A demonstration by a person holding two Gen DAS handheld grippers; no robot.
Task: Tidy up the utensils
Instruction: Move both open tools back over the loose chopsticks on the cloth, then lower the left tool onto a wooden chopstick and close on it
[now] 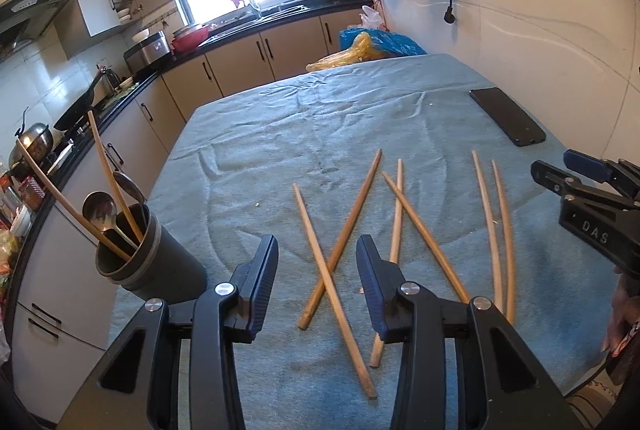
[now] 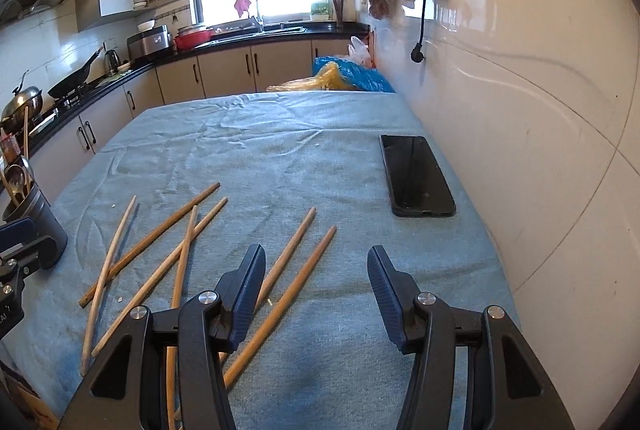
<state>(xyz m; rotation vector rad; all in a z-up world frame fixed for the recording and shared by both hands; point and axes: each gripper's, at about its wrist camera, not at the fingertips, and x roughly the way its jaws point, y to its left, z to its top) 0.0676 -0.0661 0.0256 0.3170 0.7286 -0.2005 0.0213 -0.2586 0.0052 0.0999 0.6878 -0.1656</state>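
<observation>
Done: two chopsticks and spoons stood in the cup [image 1: 160,262].
Left: six chopsticks [image 1: 332,270] lay loose on the cloth [image 1: 260,134].
Left gripper [image 1: 317,270]: jaws apart, empty.
Right gripper [image 2: 316,286]: jaws apart, empty.

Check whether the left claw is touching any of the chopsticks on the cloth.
Apart. In the left wrist view the left claw is open and empty above the crossed chopsticks, which lie flat on the cloth.

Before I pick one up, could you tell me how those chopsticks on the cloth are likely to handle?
The chopsticks look like thin, stiff wood, so probably light and rigid. Some lie crossed, so lifting one may nudge another. The soft cloth should keep them from rolling.
</observation>
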